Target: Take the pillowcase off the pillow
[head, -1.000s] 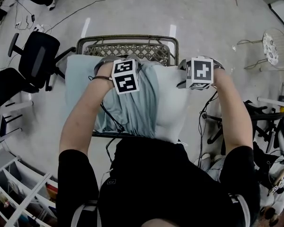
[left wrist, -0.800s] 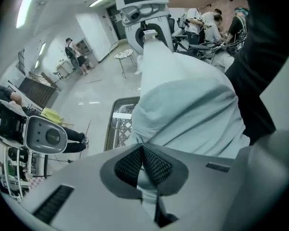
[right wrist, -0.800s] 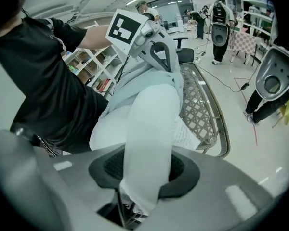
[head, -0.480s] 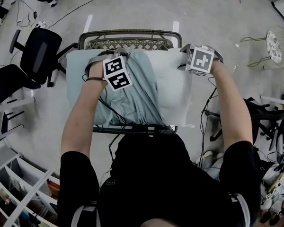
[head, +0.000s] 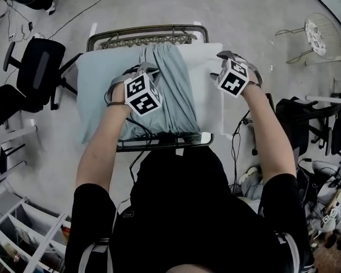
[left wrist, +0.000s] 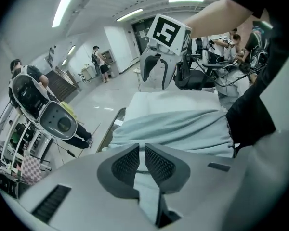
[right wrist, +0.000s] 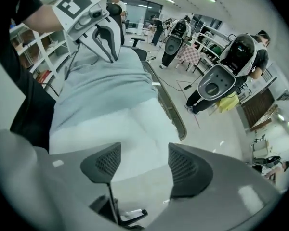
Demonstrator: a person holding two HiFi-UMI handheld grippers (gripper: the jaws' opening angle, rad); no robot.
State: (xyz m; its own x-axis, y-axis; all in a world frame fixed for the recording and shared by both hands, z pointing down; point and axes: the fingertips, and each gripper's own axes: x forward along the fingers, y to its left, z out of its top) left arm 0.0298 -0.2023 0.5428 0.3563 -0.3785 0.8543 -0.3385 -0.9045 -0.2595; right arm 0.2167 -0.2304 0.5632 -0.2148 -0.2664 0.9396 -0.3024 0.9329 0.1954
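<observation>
Fingers (left wrist: pixel 126 165) of your left gripper (left wrist: pixel 142 161) stand only a sliver apart, having just been easing open. A fold of the pillowcase (left wrist: pixel 176 129) runs between them, and the pads do not look clamped on it. Fingers (right wrist: pixel 107 161) of your right gripper (right wrist: pixel 144 170) are spread wide, also just opened further, with nothing between them. They hover over the bare white pillow (right wrist: pixel 135 124).

In the head view, the grey-blue pillowcase is bunched in folds across the middle of the frame. The pillow's white end lies bare to its right. Both rest on a metal-framed table (head: pixel 148 34) in the upper centre.

Expect the pillowcase to be light, limp and slippy, sliding when pulled and crumpling when pushed. Take it by a gathered fold near its open hem. The pillow is soft and will sag, so pin its bare end.

Count: one pillow, one pillowcase, one table, two grippers.
</observation>
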